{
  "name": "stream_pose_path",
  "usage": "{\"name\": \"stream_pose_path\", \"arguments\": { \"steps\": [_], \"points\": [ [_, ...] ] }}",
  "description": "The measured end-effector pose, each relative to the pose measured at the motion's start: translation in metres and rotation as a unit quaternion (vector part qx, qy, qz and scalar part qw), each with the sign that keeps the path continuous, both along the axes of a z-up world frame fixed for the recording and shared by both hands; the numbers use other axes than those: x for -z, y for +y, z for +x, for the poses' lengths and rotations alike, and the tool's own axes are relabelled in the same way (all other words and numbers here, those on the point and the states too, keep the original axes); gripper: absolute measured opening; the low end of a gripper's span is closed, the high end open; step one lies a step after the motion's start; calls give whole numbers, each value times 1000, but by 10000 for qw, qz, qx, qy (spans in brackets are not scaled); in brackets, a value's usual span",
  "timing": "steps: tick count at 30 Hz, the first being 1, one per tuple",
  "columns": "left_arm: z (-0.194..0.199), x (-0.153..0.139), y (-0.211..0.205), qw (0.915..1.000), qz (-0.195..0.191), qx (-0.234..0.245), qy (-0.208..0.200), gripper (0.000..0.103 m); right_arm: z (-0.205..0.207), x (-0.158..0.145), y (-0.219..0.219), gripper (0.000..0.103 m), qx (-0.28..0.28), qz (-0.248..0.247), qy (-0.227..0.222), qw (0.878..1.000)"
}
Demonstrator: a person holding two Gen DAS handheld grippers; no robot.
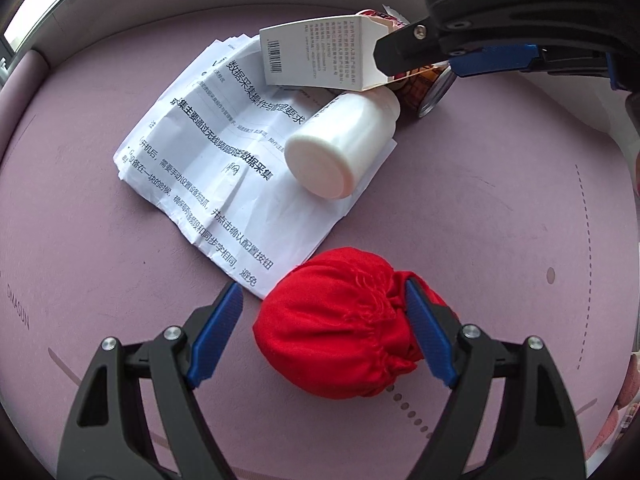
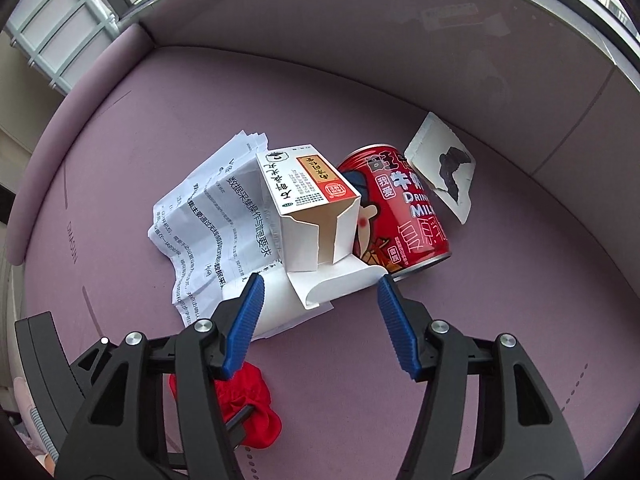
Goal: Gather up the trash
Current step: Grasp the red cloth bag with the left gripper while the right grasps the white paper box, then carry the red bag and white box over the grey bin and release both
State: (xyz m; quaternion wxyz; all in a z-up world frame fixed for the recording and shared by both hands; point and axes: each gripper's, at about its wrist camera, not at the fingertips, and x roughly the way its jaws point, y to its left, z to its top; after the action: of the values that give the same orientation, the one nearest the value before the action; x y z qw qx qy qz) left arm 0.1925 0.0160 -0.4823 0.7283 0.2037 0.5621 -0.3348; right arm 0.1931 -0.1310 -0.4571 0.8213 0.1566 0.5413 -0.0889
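Note:
A red drawstring cloth pouch (image 1: 340, 320) lies on the pink mat between the open fingers of my left gripper (image 1: 324, 328); the right finger touches its gathered end. Beyond it lie a folded printed paper (image 1: 216, 168), a white plastic bottle (image 1: 340, 148) on its side, an open white carton (image 1: 320, 54) and a red milk can (image 1: 424, 88). My right gripper (image 2: 320, 320) is open and empty, just short of the carton (image 2: 316, 220), with the can (image 2: 400, 208) beside it. The pouch shows below its left finger (image 2: 248, 412).
A torn white packet (image 2: 444, 164) lies past the can by the mat's raised back wall (image 2: 360, 40). A window and pale shelving (image 2: 60, 32) stand at the far left. Bare pink mat (image 2: 520, 300) lies to the right.

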Motion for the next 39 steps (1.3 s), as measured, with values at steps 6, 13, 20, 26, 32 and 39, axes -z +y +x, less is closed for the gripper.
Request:
{"name": "stream_pose_path", "arguments": {
  "steps": [6, 13, 20, 26, 32, 39],
  "points": [
    [-5, 7, -9, 9997, -94, 243, 33, 67, 1, 9, -11, 45, 256, 97, 99, 9996],
    [-11, 10, -13, 9995, -115, 280, -25, 67, -7, 15, -22, 45, 575, 345, 170, 9976],
    [-19, 10, -20, 9991, -106, 410, -71, 66, 0, 13, -32, 45, 733, 554, 7, 9958],
    [-18, 14, -34, 9988, -134, 461, -79, 56, 7, 14, -33, 16, 661, 642, 22, 9957],
    [-17, 0, -31, 9989, -173, 442, 26, 38, 11, -11, -20, 10, 354, 357, -73, 9987],
    [-3, -42, -9, 9995, -50, 294, 100, 36, 17, -57, -4, 1, 151, 141, -181, 9996]
  ]
}}
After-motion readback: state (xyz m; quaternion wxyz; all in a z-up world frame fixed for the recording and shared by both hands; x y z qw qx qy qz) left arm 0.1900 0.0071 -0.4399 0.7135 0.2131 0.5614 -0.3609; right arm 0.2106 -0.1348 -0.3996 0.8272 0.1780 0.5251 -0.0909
